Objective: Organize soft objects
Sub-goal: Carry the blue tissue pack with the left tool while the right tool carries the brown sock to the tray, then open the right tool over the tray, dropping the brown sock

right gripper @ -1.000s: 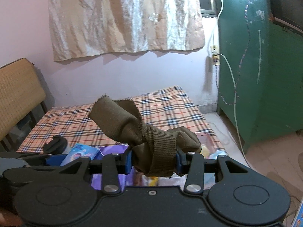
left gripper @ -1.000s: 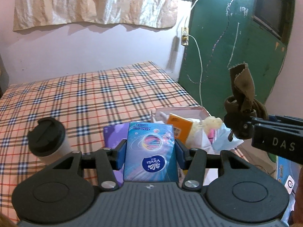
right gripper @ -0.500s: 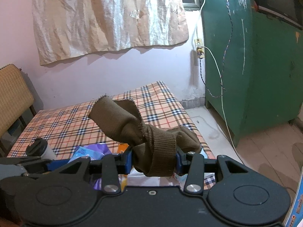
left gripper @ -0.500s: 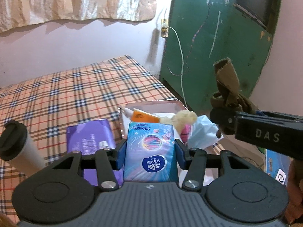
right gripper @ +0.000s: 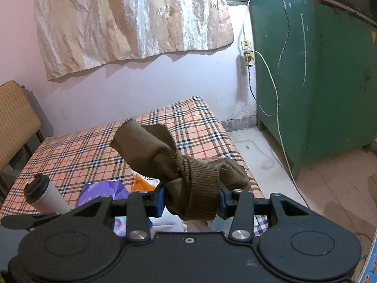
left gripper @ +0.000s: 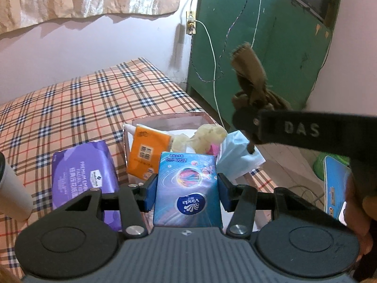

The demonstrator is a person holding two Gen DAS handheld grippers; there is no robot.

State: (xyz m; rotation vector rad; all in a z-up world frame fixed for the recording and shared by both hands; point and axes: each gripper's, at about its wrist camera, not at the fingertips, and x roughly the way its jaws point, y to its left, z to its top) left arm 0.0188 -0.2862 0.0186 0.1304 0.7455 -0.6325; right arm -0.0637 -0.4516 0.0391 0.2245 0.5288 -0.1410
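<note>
My left gripper (left gripper: 187,188) is shut on a blue Vinda tissue pack (left gripper: 187,188), held over the near side of a clear box (left gripper: 165,119) on the plaid bed. The box holds an orange tissue pack (left gripper: 147,151), a pale yellow soft lump (left gripper: 207,135) and a light blue face mask (left gripper: 238,158). My right gripper (right gripper: 190,199) is shut on a knotted brown cloth (right gripper: 179,165), held above the box's right side; the cloth also shows in the left wrist view (left gripper: 252,82).
A purple tissue pack (left gripper: 82,176) lies left of the box. A white cup with a black lid (right gripper: 44,195) stands further left. The plaid bed (left gripper: 70,106) meets the wall behind. A green cabinet (right gripper: 318,70) stands right, with a cable hanging from a wall socket.
Both grippers have moved right and forward with their loads, toward the box. The cup has slid to the left edge of the left wrist view.
</note>
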